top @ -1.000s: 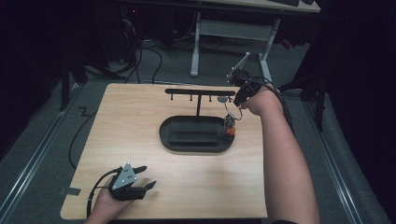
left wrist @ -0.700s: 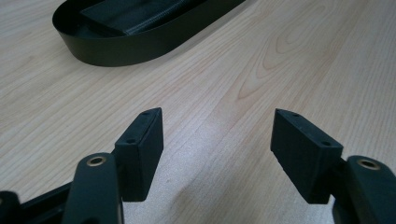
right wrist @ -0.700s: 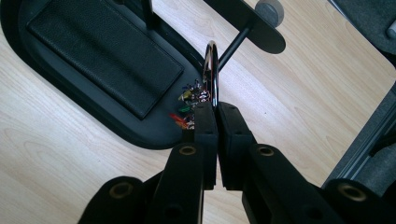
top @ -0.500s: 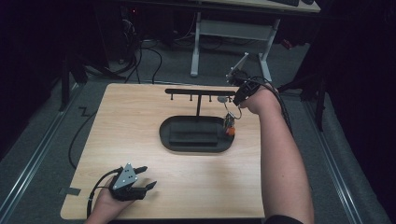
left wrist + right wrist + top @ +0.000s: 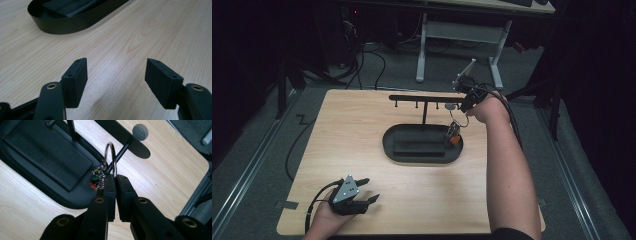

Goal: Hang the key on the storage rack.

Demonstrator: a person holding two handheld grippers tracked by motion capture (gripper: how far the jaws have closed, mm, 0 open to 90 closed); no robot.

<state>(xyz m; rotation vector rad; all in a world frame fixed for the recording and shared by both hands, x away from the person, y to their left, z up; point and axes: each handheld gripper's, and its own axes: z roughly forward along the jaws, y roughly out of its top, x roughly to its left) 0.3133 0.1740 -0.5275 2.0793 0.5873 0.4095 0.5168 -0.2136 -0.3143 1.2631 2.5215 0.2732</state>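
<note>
A black stand with an oval tray base [image 5: 422, 148] and a T-shaped hook bar [image 5: 422, 98] sits mid-table. My right gripper [image 5: 460, 107] [image 5: 115, 177] is shut on a metal key ring [image 5: 111, 157] [image 5: 458, 118]. From the ring hangs a bunch of small coloured charms [image 5: 96, 180] [image 5: 453, 135], just over the tray's right end, below the bar's right tip [image 5: 136, 146]. Near the table's front left corner my left gripper [image 5: 368, 190] [image 5: 116, 75] rests open with bare wood between its jaws. The tray's rim [image 5: 75, 23] shows ahead of it.
The wooden table [image 5: 362, 130] has open surface left of and in front of the tray. A padded black insert [image 5: 50, 150] lies in the tray. Beyond the table's far edge stand a desk frame [image 5: 459, 35] and cables [image 5: 362, 55] on the floor.
The right gripper with the key ring has shifted very slightly by the bar's right end. The left gripper has stayed put.
</note>
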